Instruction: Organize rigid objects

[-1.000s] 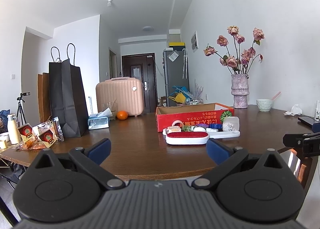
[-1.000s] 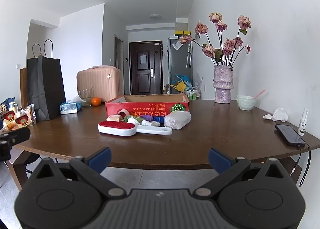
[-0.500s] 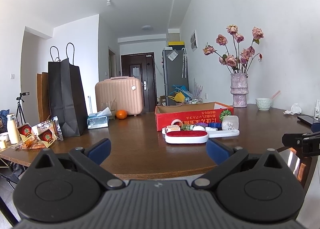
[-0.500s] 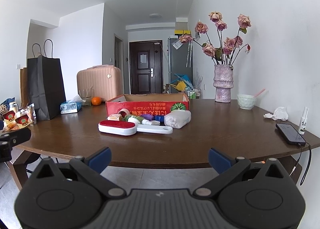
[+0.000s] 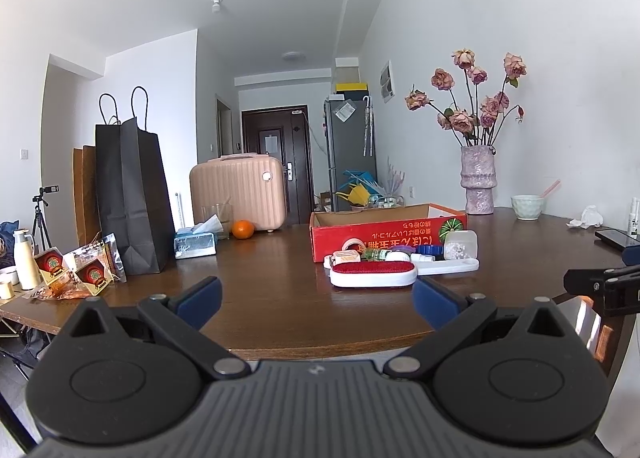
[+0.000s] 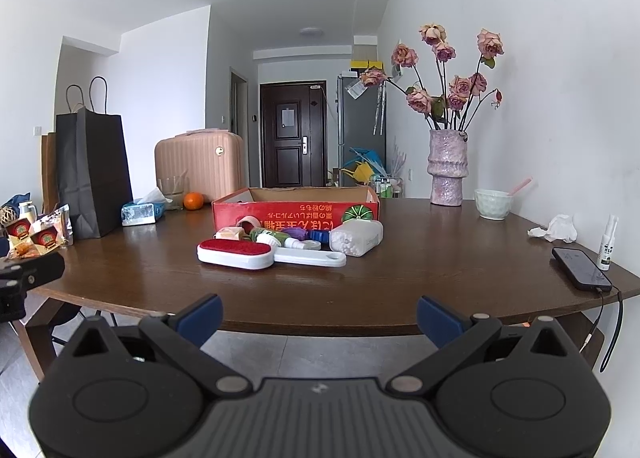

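Comparing the left wrist view with the ones from a second ago, we find almost nothing has changed: our left gripper (image 5: 316, 294) hangs at the near edge of the dark brown wooden desk (image 5: 272, 282), fingers wide apart and holding nothing, and the scene has only drifted a touch lower in the picture. The white lint brush with a red pad (image 5: 373, 274) lies where it lay, at the near edge of a heap of small bottles and tubs just in front of the open red cardboard box (image 5: 384, 236). At the far right the other gripper's black body juts in.

From the right wrist view, the right gripper (image 6: 319, 316) also hovers short of the desk, its blue-tipped fingers (image 6: 200, 314) spread and empty. The heap sits centre-left, a white plastic tub of white beads (image 6: 356, 238) at its right end, touching the box front. A black phone (image 6: 581, 268) rests near the right edge.

We judge that sorting has not begun; both hands are only lining up.
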The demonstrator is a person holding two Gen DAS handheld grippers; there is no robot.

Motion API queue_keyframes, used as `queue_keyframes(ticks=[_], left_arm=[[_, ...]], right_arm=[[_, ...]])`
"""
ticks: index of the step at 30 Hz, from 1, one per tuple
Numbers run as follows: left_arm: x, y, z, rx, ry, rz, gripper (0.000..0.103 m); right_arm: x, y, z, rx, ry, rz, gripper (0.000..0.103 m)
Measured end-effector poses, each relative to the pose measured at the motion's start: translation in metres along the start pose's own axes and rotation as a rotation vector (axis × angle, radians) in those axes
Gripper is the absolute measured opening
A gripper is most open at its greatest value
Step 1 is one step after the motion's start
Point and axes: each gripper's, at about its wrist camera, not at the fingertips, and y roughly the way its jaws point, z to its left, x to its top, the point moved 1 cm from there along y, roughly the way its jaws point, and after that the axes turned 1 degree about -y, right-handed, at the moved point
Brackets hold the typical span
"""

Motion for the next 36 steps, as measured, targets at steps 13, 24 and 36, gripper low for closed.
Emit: queue_keyframes(ticks=[13,24,36], left_arm=[[0.000,0.019,0.000,0.026,0.010,0.000,0.103],[0.008,0.132,0.000,-0.065,0.020,0.175,0.103],[0.029,0.302,0.024,-0.148,-0.176,0.383,0.098]], right_arm=[[0.000,0.006,0.005,0.000,-0.036,-0.029,0.103],[0.010,0.071,-0.017,-0.034,-0.015,0.007,0.103],[0.058,0.228,-0.060,0.057,0.073,0.249,0.076]])
